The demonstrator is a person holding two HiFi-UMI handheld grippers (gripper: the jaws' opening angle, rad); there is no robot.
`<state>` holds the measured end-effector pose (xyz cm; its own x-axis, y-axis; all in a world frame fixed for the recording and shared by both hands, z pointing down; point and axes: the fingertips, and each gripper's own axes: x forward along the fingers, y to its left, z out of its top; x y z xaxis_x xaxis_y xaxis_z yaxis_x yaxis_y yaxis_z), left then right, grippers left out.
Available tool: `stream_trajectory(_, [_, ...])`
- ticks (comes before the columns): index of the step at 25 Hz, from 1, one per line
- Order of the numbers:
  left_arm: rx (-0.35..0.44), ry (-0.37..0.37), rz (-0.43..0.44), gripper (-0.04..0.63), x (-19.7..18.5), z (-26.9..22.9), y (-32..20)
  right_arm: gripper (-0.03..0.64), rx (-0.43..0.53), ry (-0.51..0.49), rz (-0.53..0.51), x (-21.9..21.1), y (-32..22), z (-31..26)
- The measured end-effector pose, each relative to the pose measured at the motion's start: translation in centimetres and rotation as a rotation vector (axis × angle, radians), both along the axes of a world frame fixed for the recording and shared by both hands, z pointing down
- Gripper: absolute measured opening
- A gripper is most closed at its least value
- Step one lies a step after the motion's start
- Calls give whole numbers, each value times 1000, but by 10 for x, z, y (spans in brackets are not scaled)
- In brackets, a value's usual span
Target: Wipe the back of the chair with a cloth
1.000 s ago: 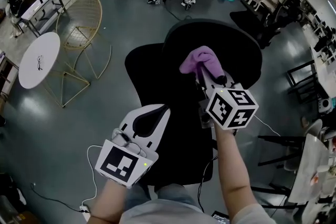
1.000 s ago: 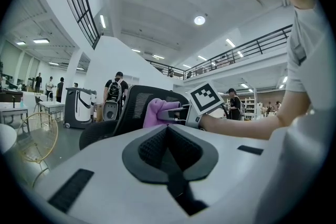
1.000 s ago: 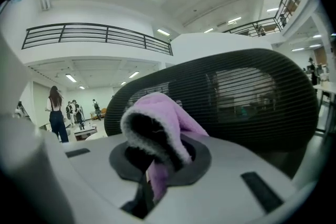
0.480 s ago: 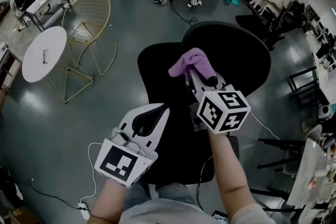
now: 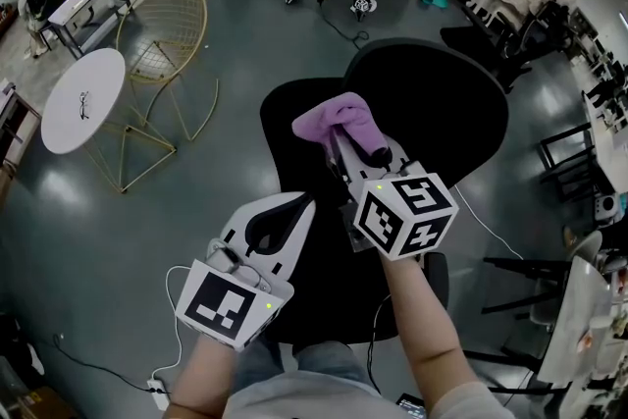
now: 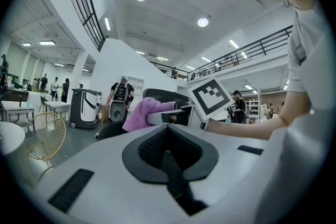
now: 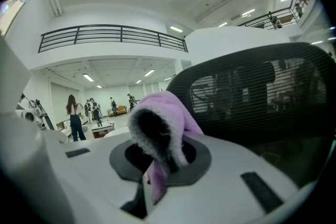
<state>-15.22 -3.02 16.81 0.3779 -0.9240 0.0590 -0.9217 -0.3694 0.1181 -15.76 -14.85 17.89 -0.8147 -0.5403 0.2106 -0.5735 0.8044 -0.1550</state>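
a: where's the cloth [image 7: 164, 122]?

b: clamped in the right tongs [image 7: 157, 147]. the purple fleece is bunched over the tips, with a tail hanging down between the pads. that tongs' own view puts it just left of the chair back [image 7: 262, 97], whose black mesh shows strand by strand. i can't tell whether cloth and mesh touch.

a: and from the head view?

b: there the cloth overlaps the chair back's left edge, with the black seat [image 5: 285, 128] beneath it. no mesh weave shows from up there, just a dark oval.

a: the left tongs [image 6: 167, 129]?

b: pressed together on nothing, low and well left of the chair back. their own view looks across at the cloth and at the right tongs' marker cube [image 6: 211, 98].

a: anything only one view catches?

b: the head view alone shows a round white tabletop [image 5: 83, 98] and a gold wire chair [image 5: 162, 29], both far left of the chair back.
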Motion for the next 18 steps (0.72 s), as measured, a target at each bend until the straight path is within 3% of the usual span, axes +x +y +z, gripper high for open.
stream_trajectory(5, [-6, -1, -13, 12, -3, 0, 0, 48, 20, 3, -36, -15, 9, 0])
stream_trajectory(18, [-24, -16, -55, 12, -28, 15, 7, 48, -97, 47, -62, -39, 12, 65])
